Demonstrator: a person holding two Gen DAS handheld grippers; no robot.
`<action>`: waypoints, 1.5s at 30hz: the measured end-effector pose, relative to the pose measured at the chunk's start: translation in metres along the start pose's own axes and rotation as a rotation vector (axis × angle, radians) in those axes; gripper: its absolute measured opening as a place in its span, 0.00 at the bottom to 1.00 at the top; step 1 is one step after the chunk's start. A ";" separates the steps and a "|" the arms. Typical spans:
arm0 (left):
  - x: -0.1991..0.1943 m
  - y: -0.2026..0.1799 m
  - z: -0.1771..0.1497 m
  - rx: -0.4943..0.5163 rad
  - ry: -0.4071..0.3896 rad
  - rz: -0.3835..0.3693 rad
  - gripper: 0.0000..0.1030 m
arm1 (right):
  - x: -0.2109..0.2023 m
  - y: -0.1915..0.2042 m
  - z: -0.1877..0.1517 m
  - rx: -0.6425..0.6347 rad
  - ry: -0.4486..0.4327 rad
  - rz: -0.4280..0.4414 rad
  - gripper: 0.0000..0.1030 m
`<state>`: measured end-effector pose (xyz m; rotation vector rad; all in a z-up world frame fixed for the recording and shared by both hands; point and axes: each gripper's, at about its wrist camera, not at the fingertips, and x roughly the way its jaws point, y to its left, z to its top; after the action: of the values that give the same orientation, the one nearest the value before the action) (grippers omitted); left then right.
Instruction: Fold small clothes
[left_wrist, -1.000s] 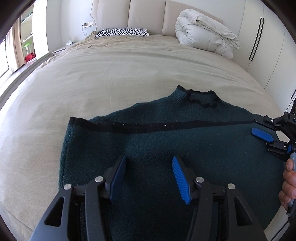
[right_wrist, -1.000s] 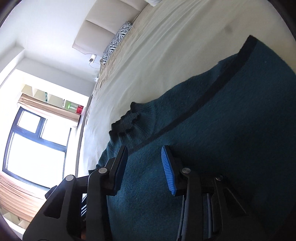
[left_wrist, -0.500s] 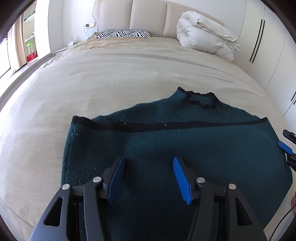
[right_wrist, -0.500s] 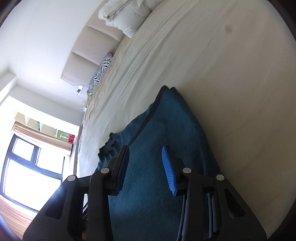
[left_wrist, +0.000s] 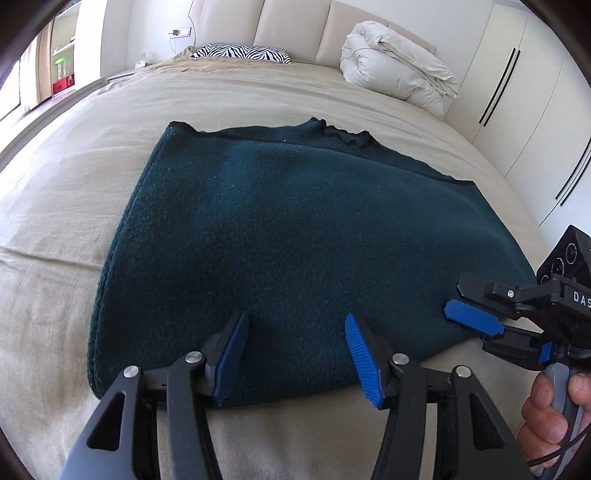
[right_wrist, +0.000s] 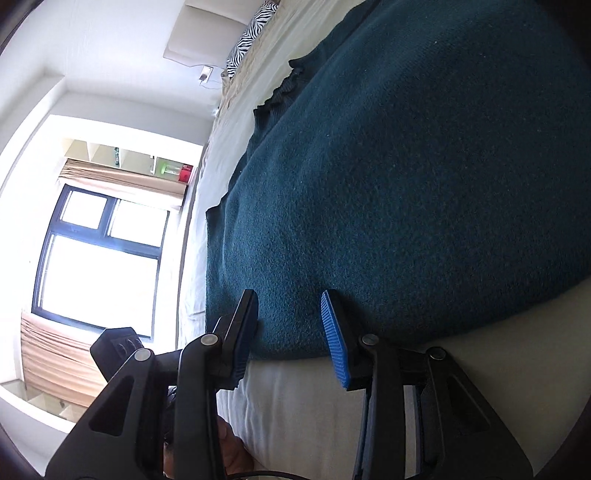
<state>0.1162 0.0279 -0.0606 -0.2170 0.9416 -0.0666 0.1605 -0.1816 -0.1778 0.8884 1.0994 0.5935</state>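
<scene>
The dark teal knitted sweater (left_wrist: 295, 236) lies folded on the beige-sheeted bed (left_wrist: 92, 155), filling the centre of the left wrist view. Its black-edged ruffled collar (left_wrist: 343, 134) shows along the far edge, upper centre of the frame, and a thin black trim line runs from the upper left corner of the garment down toward the right. The near edge of the folded knit sits just beyond the left tongs (left_wrist: 293, 352) at the bottom centre of the frame; their blue-padded fingers (left_wrist: 360, 354) stand spread apart with nothing between them, their tips over the near edge of the sweater.

At the lower right of the same view, the right tongs (left_wrist: 476, 332) reach toward the right near corner of the sweater, with a hand (left_wrist: 550, 413) gripping the handle below. In the right wrist view, which is rolled sideways, the right tongs (right_wrist: 288, 334) are likewise released, one finger on each side of the sweater's (right_wrist: 406, 166) near edge, without any fabric pinched.

A zebra-striped pillow (left_wrist: 240, 53) rests against the padded cream headboard (left_wrist: 288, 26) at the top of the frame, with a rolled white duvet (left_wrist: 399, 81) to the upper right. White wardrobe doors (left_wrist: 528, 110) line the right edge, and a bright window (right_wrist: 99, 254) fills the left of the right wrist view.
</scene>
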 end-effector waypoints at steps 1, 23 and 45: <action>-0.001 0.003 0.000 -0.008 0.002 -0.007 0.56 | -0.009 -0.005 0.001 0.008 -0.020 0.000 0.33; -0.069 0.068 -0.005 -0.181 -0.070 -0.157 0.52 | -0.143 -0.041 0.015 0.150 -0.355 0.078 0.39; -0.071 0.139 -0.011 -0.379 -0.110 -0.200 0.69 | -0.136 -0.051 -0.006 0.218 -0.352 -0.005 0.45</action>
<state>0.0605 0.1723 -0.0400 -0.6597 0.8148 -0.0592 0.1048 -0.3134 -0.1543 1.1301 0.8545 0.2997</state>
